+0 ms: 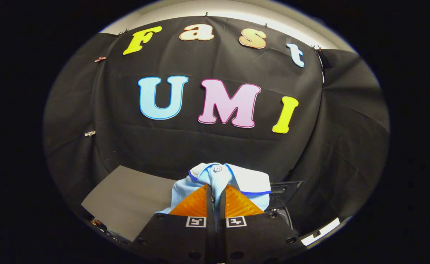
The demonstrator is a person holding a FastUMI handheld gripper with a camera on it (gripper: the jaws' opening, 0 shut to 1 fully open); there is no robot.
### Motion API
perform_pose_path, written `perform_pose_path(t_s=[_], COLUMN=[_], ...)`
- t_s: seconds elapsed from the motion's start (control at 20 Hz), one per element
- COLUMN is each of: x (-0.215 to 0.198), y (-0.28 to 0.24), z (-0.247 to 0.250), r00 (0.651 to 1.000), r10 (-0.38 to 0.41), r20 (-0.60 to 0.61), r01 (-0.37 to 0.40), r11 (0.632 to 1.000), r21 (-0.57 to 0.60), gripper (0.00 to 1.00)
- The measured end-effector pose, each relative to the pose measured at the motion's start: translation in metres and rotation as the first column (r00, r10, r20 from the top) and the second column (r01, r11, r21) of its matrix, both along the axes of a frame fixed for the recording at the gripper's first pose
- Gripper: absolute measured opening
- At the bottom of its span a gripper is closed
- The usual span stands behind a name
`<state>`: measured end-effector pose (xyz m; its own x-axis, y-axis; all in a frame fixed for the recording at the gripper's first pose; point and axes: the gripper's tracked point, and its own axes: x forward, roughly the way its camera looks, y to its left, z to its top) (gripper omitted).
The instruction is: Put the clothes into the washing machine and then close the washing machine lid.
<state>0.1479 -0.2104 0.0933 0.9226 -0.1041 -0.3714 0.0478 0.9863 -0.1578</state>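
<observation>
Gripper (215, 194) jaws pinch a thin fold of the shirt (233, 179), bunched at 12 o'clock off the fingertips, grey panel (130, 200) at 9 o'clock – so slight a bite could slip and drop it short of the washer

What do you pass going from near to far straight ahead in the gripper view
The fingers, closed on a fold of the light blue shirt → the shirt's collar with a white button → the black cloth wall beyond.
</observation>
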Motion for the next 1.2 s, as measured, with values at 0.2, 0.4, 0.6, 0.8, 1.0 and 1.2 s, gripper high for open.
perform_pose_path(t_s=[0.2, 0.4, 0.6, 0.8, 1.0, 1.2], x=[0.005, 0.013, 0.022, 0.029, 0.029, 0.032], y=[-0.056, -0.105, -0.141, -0.167, -0.193, -0.210], z=[-0.002, -0.009, -0.033, -0.075, -0.128, -0.168], r00=[1.000, 0.999, 0.997, 0.994, 0.986, 0.980], r10=[-0.019, -0.052, -0.066, -0.073, -0.092, -0.102], r20=[0.010, 0.003, -0.026, -0.076, -0.142, -0.169], r01=[0.019, 0.052, 0.064, 0.064, 0.076, 0.085], r11=[1.000, 0.998, 0.995, 0.991, 0.990, 0.991], r21=[-0.018, -0.046, -0.076, -0.117, -0.117, -0.102], gripper=[0.05, 0.05, 0.05, 0.05, 0.05, 0.05])
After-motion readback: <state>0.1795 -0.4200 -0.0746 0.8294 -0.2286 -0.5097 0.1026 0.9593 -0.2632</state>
